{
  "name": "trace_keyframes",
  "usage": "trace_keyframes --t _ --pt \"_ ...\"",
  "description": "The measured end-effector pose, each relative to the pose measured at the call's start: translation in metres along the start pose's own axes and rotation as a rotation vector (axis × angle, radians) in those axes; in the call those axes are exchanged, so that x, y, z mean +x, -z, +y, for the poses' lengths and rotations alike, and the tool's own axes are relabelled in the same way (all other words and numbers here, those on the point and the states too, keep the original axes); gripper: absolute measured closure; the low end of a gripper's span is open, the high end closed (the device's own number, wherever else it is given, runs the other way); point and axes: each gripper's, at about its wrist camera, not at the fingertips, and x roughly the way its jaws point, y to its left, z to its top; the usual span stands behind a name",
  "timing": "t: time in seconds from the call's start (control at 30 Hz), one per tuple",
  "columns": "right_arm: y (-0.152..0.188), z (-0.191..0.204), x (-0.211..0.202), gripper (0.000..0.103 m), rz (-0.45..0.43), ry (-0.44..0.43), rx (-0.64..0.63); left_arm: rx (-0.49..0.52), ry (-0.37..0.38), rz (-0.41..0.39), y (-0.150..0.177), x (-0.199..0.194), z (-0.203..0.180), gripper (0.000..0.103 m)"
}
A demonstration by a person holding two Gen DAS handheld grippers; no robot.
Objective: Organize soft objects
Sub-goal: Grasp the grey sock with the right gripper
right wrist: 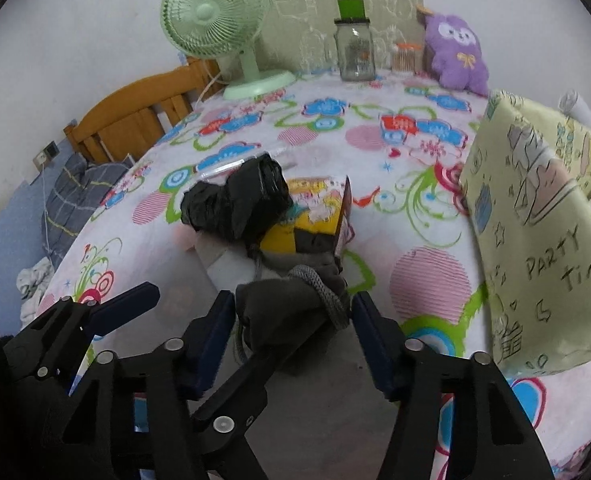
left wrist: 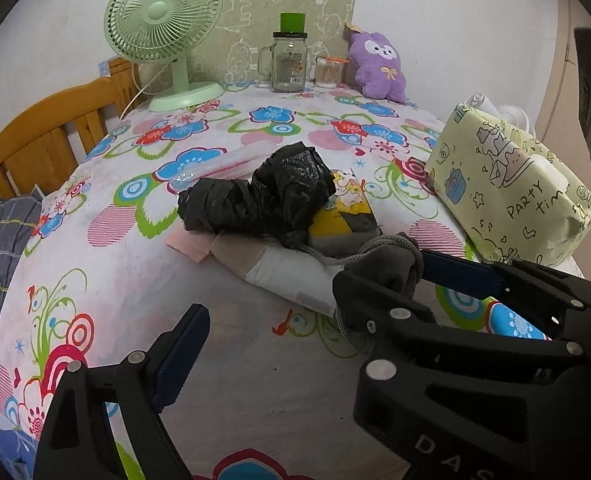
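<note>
Both jaws differ: the right gripper [right wrist: 293,312] pinches a grey pouch [right wrist: 291,316]. Beside it, the left gripper [left wrist: 271,312] gapes wide, holding nothing.

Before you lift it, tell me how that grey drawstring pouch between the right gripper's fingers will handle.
The grey drawstring pouch looks like soft fabric, bunched and creased, so it will probably sag and fold rather than hold shape. Its loose cord may dangle or snag on the pile behind. The right gripper brackets it closely; cloth should compress, so a light squeeze likely holds without slipping.

A home bedroom: wooden bed frame [left wrist: 51,136], floral tablecloth [left wrist: 135,280], plush toy [left wrist: 379,66].
</note>
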Motion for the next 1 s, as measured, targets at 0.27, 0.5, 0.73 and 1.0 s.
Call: trace_keyframes --t 0.27,0.5,0.73,1.0 --pt "0.0 -0.003 -0.009 0.056 -0.031 0.04 -0.006 0.007 0.005 -0.005 -0.004 0.0 -0.005 0.011" --pt "-0.007 -0.014 -0.017 0.057 -0.073 0.07 0.026 0.003 0.008 -0.006 -0.013 0.005 -0.01 0.01" --pt "-0.018 -0.018 -0.023 0.058 -0.136 0.121 0.033 -0.007 -0.044 0.011 -0.019 0.017 -0.007 0.012" --pt "-0.023 -0.022 -0.011 0.058 -0.112 0.131 0.045 -0.046 -0.042 0.05 -0.023 0.037 0.005 0.019"
